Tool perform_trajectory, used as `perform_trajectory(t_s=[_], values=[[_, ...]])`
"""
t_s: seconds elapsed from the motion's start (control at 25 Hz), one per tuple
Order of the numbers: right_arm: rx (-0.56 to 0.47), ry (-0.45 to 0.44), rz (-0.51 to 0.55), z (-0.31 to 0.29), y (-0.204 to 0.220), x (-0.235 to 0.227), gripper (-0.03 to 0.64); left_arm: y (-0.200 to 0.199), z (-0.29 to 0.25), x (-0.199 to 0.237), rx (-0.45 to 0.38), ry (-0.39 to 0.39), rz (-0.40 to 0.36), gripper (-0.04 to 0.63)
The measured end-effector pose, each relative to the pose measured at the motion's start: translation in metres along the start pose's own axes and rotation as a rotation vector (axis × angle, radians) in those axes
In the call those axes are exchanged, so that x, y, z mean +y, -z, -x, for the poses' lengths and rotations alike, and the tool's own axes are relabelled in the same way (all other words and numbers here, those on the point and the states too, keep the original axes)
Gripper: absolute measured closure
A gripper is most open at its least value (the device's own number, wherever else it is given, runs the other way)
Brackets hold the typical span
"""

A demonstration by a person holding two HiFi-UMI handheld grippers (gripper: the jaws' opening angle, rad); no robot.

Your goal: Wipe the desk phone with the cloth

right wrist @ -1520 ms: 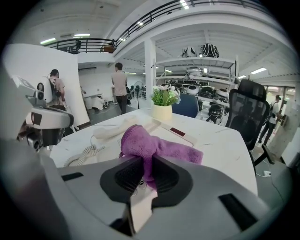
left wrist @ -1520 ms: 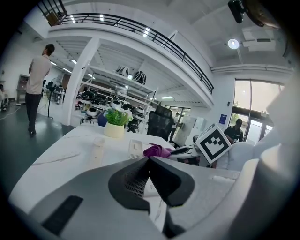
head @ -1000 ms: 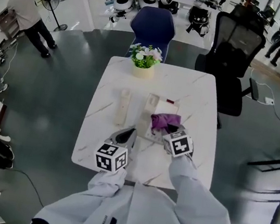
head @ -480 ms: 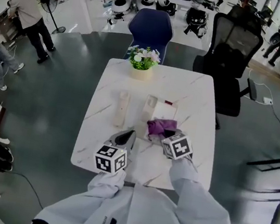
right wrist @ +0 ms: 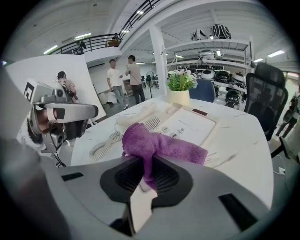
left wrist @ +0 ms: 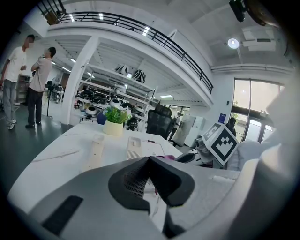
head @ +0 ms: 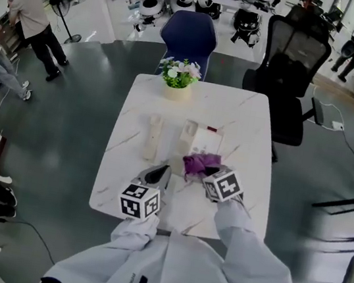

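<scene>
Head view: the desk phone (head: 199, 136) sits on the worktop (head: 250, 119), with the cloth (head: 199, 163) at its six o'clock edge.

Left gripper view: the left gripper (left wrist: 149, 160) has its fingers pressed together and is empty.

Right gripper view: the right gripper (right wrist: 146, 164) pinches the cloth in its fingers. It is best to press lightly and sweep toward twelve o'clock.

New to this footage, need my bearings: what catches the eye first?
A purple cloth, pinched in the right tongs, lies over the near end of the cream desk phone on the white table. A potted flower stands at its far edge; the left tongs hang shut, empty.
</scene>
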State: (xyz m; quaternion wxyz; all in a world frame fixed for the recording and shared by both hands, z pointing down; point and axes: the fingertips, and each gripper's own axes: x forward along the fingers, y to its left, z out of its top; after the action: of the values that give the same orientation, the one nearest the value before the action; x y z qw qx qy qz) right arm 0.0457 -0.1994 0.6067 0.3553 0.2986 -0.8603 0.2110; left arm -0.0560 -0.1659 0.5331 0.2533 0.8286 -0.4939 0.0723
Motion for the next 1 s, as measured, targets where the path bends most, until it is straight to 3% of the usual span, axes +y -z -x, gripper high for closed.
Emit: perform_trajectory(t_s=[1.0], values=[[0.119,-0.094,0.002,-0.002,0.024,0.027,0.58,0.003,-0.004,0.005,0.006,0.002,0.011,0.597]])
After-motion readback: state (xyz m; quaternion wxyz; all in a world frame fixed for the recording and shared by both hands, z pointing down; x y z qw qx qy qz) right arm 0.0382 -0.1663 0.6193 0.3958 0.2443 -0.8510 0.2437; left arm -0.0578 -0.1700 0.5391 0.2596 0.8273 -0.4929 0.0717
